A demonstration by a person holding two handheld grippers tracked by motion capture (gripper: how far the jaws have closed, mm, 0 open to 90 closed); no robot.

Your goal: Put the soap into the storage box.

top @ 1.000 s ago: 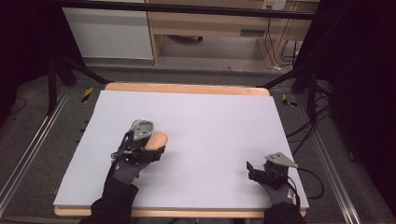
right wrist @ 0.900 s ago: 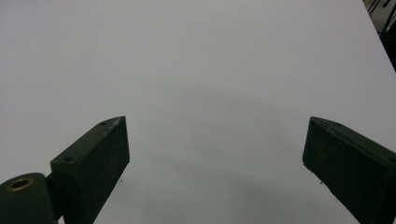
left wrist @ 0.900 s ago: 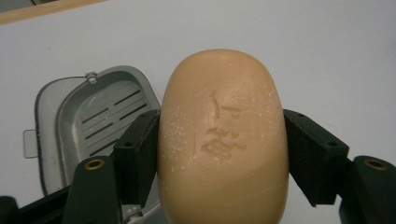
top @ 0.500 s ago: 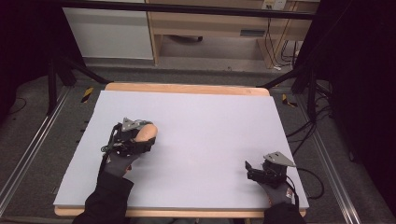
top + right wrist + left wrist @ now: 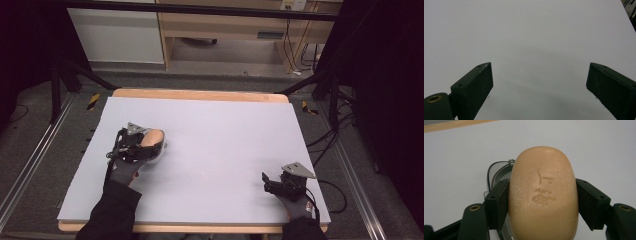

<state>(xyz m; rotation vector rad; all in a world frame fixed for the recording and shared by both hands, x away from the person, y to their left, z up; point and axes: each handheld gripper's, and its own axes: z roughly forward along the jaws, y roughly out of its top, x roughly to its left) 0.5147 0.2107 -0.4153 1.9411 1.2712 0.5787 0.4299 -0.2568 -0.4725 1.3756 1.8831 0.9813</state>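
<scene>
Left gripper (image 5: 150, 144) is clamped on a tan soap bar (image 5: 543, 195) — jaws press its two long sides, over the left half of the white table (image 5: 225, 130). Under the bar sits a clear soap dish (image 5: 499, 171); whether the bar touches it I cannot tell. Likely handling: rigid, fairly dense, smooth rounded edges, so slippery and prone to squirting out if squeezed off-centre — the mid-length hold on the flat flanks looks right. Surface is scuffed and stamped, can dent. Right gripper (image 5: 272, 181) rests near the right front corner, jaws apart, holding nothing.
</scene>
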